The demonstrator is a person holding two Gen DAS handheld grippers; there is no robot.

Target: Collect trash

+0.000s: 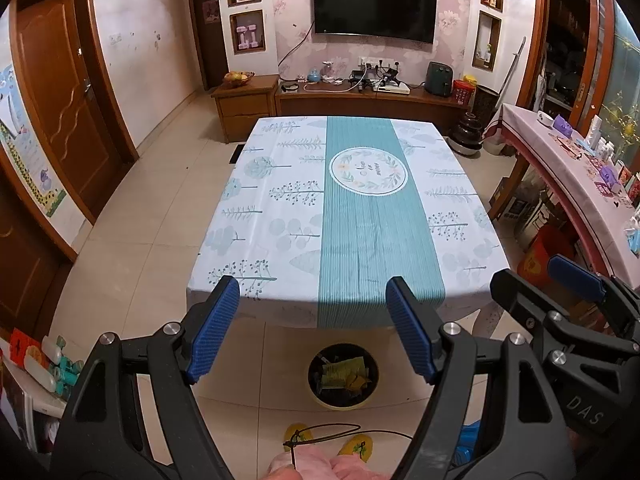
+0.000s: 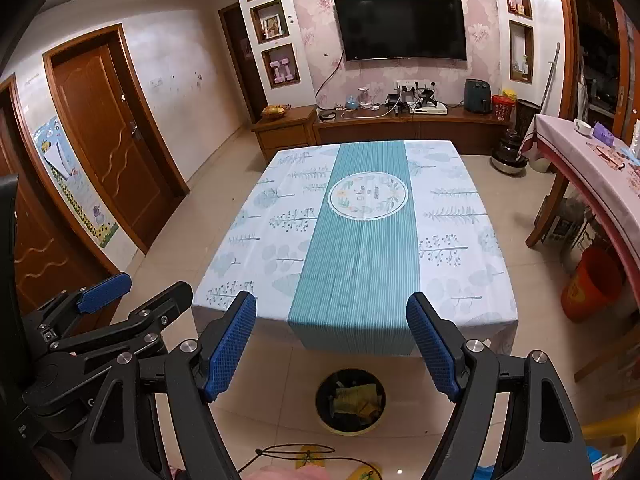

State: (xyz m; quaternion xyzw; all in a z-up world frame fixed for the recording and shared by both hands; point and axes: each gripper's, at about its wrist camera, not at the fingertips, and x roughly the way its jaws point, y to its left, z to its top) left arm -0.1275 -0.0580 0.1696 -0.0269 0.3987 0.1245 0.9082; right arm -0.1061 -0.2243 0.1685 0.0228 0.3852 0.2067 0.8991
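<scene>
Jaws on my left gripper (image 1: 312, 330) stand wide apart, blue pads facing each other with nothing between them. Jaws on my right gripper (image 2: 332, 346) are spread the same way — also empty. Both grippers hang above the floor at the near edge of the surface (image 1: 256, 216), which is covered by a pale leaf-print cloth with a teal striped runner (image 1: 360, 240) down its middle.

Trash location: a round bin (image 1: 343, 376) stands on the tiled floor just under the near edge of the surface, below and between my left jaws. Inside it lie a crumpled green wrapper (image 1: 344, 372) and some yellow scraps; the rest of the contents is too dark to tell.

In the left wrist view, my right gripper shows at the right edge. In the right wrist view, the left gripper shows at the lower left, with the bin (image 2: 350, 400) again on the floor between the right jaws.

A thin dark cord (image 1: 332, 432) loops across the floor near the bin — beside yellow slippers (image 1: 298, 434).
</scene>
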